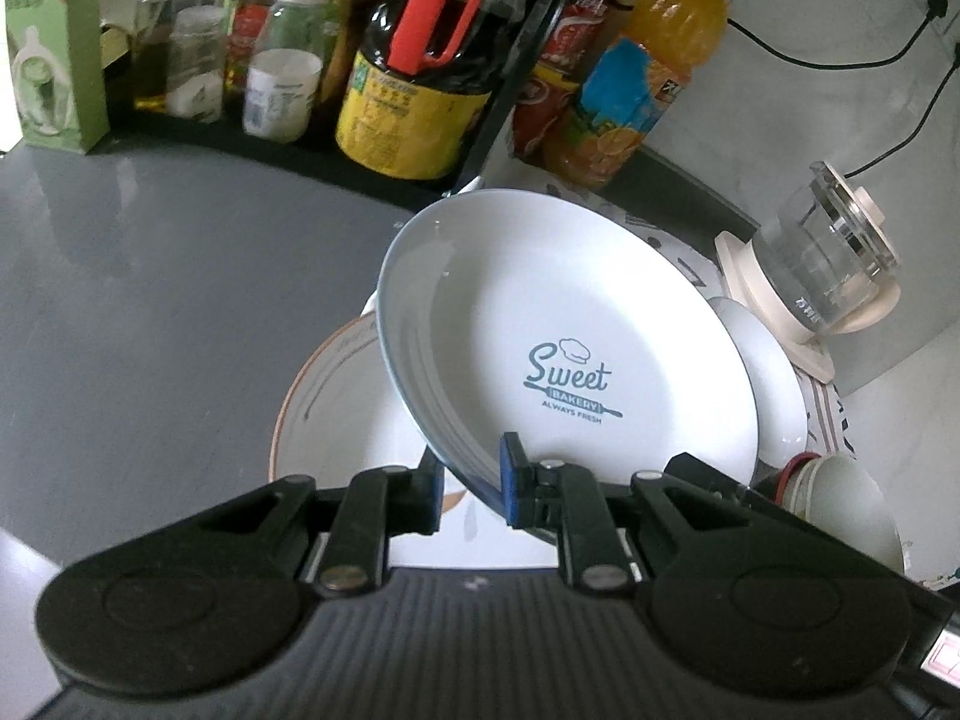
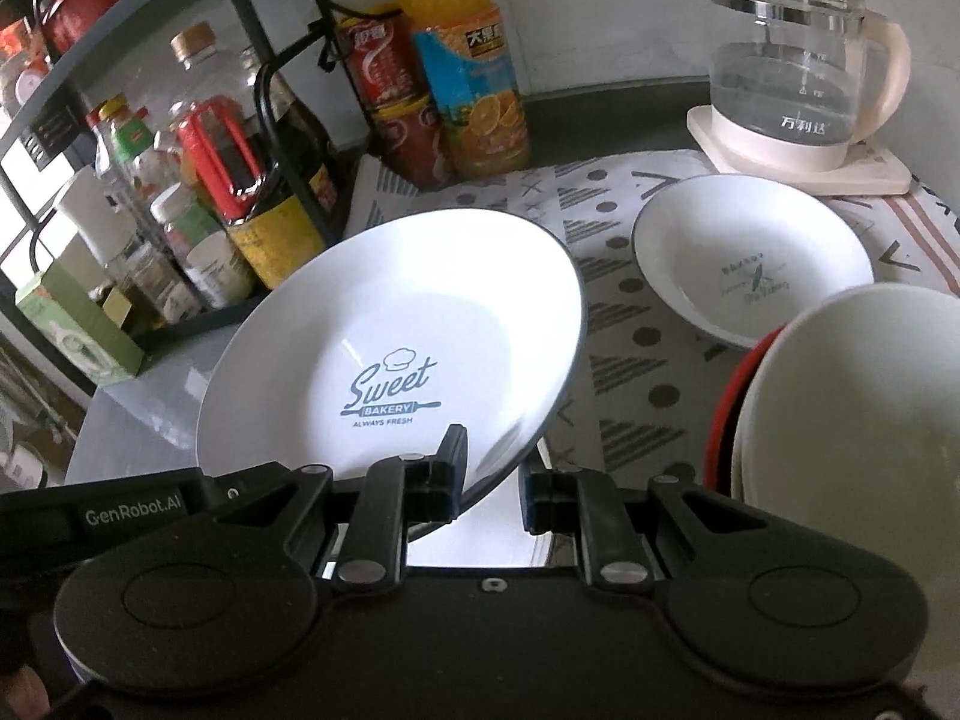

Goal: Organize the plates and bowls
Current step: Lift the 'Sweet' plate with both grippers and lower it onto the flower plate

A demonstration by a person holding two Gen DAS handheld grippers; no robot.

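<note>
White plate [image 1: 570,348] (blue "Sweet Bakery" print) tilted, rim pinched by left tongs [image 1: 474,480] and right tongs [image 2: 495,480].

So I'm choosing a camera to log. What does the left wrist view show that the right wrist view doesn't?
Only the left wrist view shows the orange-rimmed plate lying under the lifted one.

Only the right wrist view shows the printed plate flat on the patterned mat, apart from the rest.

Both show the Sweet Bakery plate tilted, its near rim gripped by the left claw and the right claw, plus the glass kettle and stacked bowls.
</note>
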